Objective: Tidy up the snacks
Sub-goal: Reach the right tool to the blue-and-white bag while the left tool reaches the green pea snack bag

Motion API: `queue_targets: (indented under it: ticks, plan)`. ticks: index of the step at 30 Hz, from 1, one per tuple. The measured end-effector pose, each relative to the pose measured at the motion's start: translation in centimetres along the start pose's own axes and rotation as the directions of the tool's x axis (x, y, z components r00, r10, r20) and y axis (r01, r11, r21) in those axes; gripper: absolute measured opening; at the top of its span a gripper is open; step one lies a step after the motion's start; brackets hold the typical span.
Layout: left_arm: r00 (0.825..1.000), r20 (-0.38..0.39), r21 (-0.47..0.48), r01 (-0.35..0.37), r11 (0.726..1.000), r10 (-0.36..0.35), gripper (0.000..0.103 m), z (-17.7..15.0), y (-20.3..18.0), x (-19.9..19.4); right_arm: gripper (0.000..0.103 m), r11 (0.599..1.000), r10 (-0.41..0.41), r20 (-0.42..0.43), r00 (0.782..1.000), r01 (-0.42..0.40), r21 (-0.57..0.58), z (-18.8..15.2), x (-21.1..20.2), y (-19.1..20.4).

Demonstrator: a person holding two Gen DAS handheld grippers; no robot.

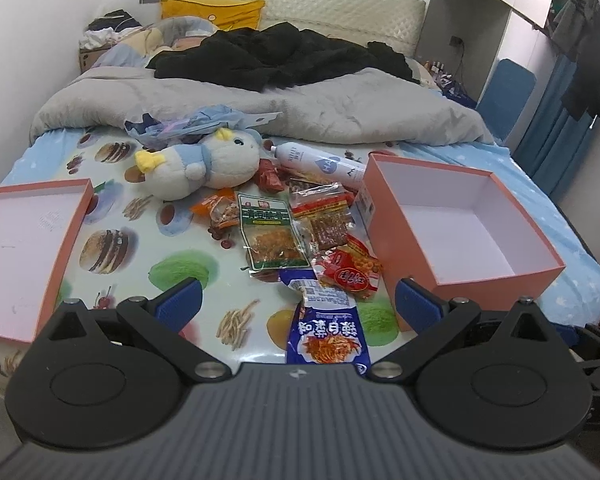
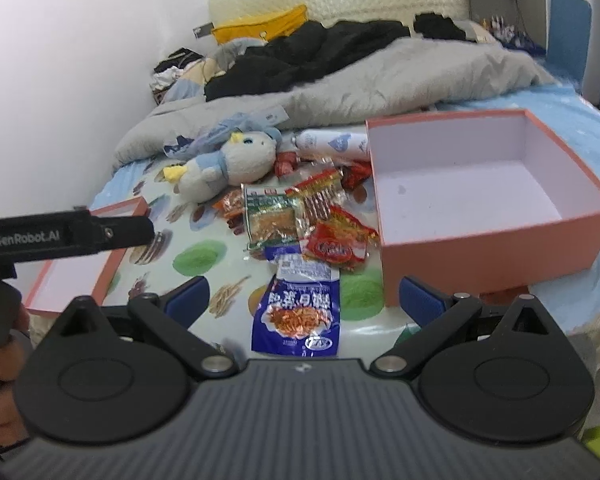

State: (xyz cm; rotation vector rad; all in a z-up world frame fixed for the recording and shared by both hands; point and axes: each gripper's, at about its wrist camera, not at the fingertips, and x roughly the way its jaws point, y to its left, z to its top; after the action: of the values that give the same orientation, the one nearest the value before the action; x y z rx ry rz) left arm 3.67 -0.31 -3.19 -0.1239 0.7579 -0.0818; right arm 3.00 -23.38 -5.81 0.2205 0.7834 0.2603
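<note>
Snacks heaped mid-frame on the bed, blue packet [image 2: 296, 312] nearest both grippers.

Its long axis runs up the frame, between the wide-open, empty jaws of right gripper [image 2: 302, 300] and left gripper [image 1: 298, 300]; the right seems closer. Empty pink box [image 2: 500, 240] sits right.

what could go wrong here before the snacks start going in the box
1. The snack packets overlap in a pile: the blue packet has its far end tucked under the red packet, so lifting it may drag neighbours along.
2. The plush toy and white bottle lie against the pile and could get swept into the pink box.
3. Both tongs, left and right, are open and aimed at the same packet, so they might collide.
</note>
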Motion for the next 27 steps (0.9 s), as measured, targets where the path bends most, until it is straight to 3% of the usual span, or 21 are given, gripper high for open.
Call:
queue_targets:
  ticks: [7,14,19,27]
  plan:
    - [0.999,-0.019,-0.024,-0.03,0.999,0.029,0.103,-0.1,1.2,4.0,0.103,1.0,-0.023,-0.026,0.999,0.023,-0.006,-0.5,1.9,-0.3]
    - [0.996,-0.084,0.036,-0.03,0.999,0.033,0.103,-0.5,2.4,9.1,0.103,0.998,0.047,-0.039,0.998,-0.048,-0.037,-1.0,4.5,0.7]
    - [0.99,-0.141,-0.049,0.013,0.999,-0.02,0.103,-0.5,4.8,12.6,0.103,0.995,0.032,-0.075,0.997,-0.039,-0.096,-1.1,7.3,1.7]
    - [0.987,-0.154,-0.089,0.029,0.996,-0.043,0.103,0.9,7.2,17.3,0.103,0.993,0.006,-0.141,0.99,-0.022,-0.112,-1.3,12.6,2.5]
